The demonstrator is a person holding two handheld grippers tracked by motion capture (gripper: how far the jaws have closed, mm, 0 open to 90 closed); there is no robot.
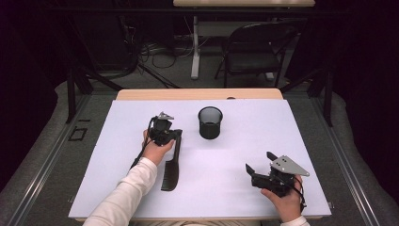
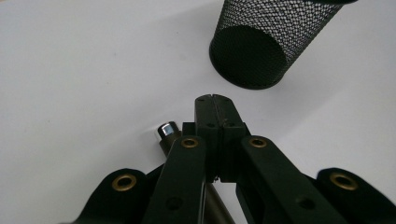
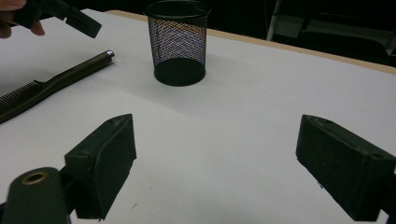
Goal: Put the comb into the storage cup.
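Lying flat on the white table (image 1: 244,160), left of centre: a black comb (image 1: 172,165), long axis running near-to-far, handle end with its silver cap pointing toward the far edge, teeth toward the person. Standing upright just beyond and to the right: a black mesh cup (image 1: 210,122), apart from the comb, nothing between. Hovering over the handle end with jaws pressed together on nothing: left gripper (image 2: 215,100); resting well apart at the near right with jaws spread wide and empty: right gripper (image 1: 259,162).

In the left gripper view the comb (image 2: 169,132) is mostly hidden under the closed fingers (image 2: 205,119); the mesh cup (image 2: 261,42) is cut off at the top edge; in the right gripper view the comb's teeth run off the left edge.
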